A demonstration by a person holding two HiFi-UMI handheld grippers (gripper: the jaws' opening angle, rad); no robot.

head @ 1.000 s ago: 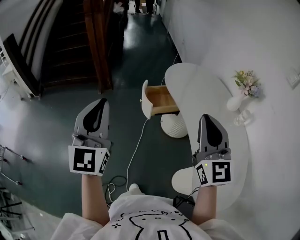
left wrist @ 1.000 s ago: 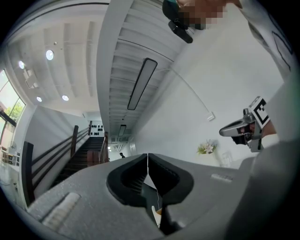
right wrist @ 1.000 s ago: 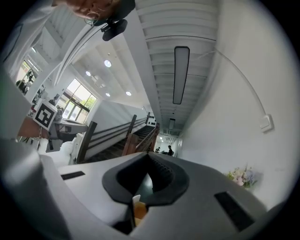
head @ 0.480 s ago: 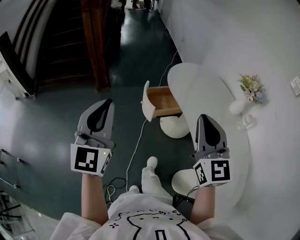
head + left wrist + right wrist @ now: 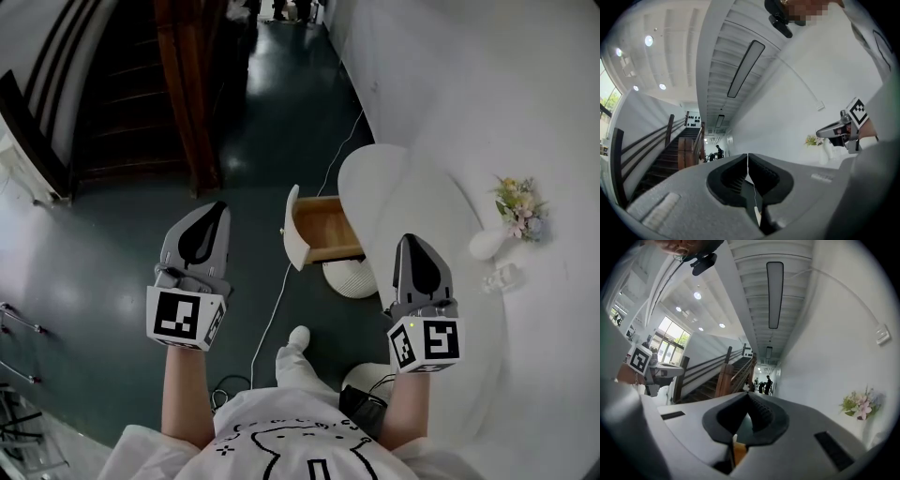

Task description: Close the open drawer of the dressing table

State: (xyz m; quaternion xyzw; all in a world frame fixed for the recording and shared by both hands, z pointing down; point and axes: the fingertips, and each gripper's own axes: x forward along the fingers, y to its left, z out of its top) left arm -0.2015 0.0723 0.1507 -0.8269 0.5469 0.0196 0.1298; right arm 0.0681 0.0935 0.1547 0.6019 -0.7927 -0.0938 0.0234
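The open drawer (image 5: 326, 228), a shallow wooden box with a white front panel, sticks out to the left from under the white oval desk (image 5: 422, 202). It sits near the middle of the head view. Both of our arms reach forward, one on each side of it.

Our left claw (image 5: 215, 210), grey with a black-and-white marker cube, hovers over the dark green floor (image 5: 272, 131). It is left of the drawer and well apart from it. Its jaws are pressed together with nothing between them.

Our right claw (image 5: 411, 241) hovers above the desk's near edge, below and to the right of the drawer, not touching it. Its jaws also meet and hold nothing.

A white round stool (image 5: 352, 278) stands on the floor just beside the drawer. A white vase of pale flowers (image 5: 506, 225) stands on the desk's right side.
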